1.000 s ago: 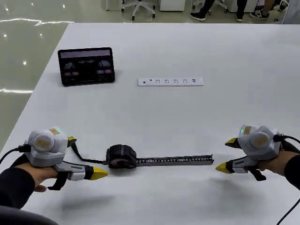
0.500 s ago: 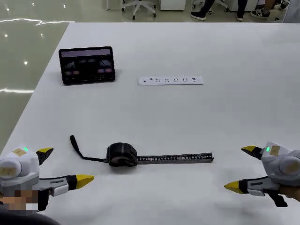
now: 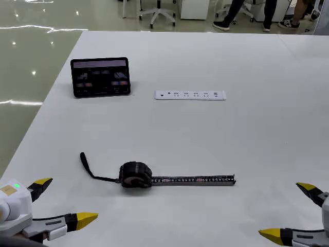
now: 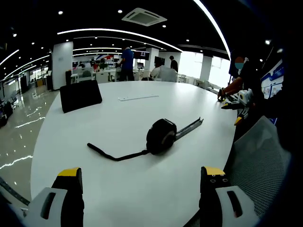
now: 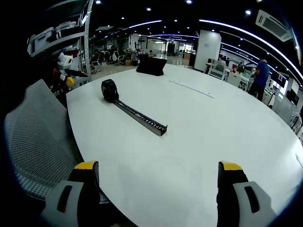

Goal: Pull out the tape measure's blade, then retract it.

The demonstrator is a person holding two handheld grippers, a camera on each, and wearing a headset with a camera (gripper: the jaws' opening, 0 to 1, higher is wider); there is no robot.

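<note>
Recording the tape measure (image 3: 135, 174) lying near the front of the surface (image 3: 205, 134), its blade (image 3: 194, 179) drawn out to the right and resting flat, its strap (image 3: 90, 167) trailing left. Judging the pull-out as done and the retraction as outstanding. Noting the left tool (image 3: 69, 199) and right tool (image 3: 284, 210) hovering well apart from case and blade tip, both spread wide, gripping nothing. Requiring an approach to the case before retracting.

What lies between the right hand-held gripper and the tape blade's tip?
Nothing: the right gripper view shows bare white tabletop from the right hand-held gripper to the black tape measure's extended blade tip.
</note>
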